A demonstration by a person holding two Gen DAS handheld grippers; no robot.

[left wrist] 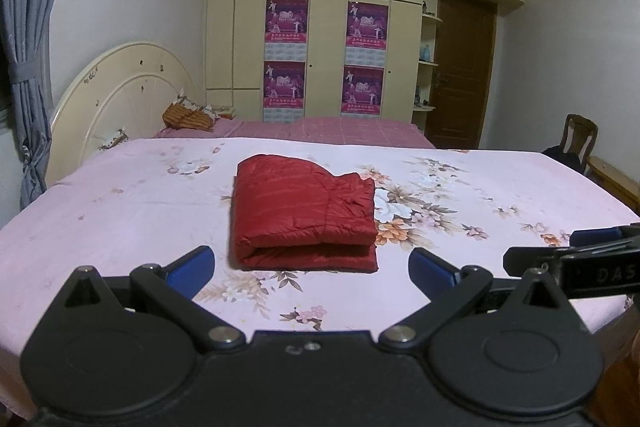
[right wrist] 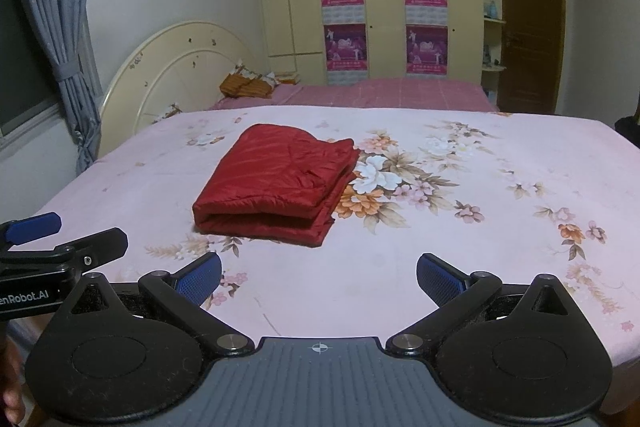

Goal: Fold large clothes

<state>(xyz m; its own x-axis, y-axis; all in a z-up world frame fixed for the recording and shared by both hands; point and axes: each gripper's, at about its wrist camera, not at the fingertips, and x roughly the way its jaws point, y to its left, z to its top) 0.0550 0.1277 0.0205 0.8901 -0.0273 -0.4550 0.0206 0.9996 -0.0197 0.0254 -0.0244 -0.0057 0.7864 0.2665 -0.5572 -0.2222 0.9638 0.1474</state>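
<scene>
While the wide bed under its pale pink floral sheet (left wrist: 120,203) filled both views, a red quilted puffer jacket (left wrist: 304,215), folded into a thick rectangle, lay flat near the sheet's middle, just left of the large printed flower cluster (left wrist: 400,211). Nearer than the jacket and apart from it, the left gripper (left wrist: 312,267) hung with its blue-padded fingers spread wide and empty. Beside it the right gripper (right wrist: 319,277) likewise gaped, holding nothing.
</scene>
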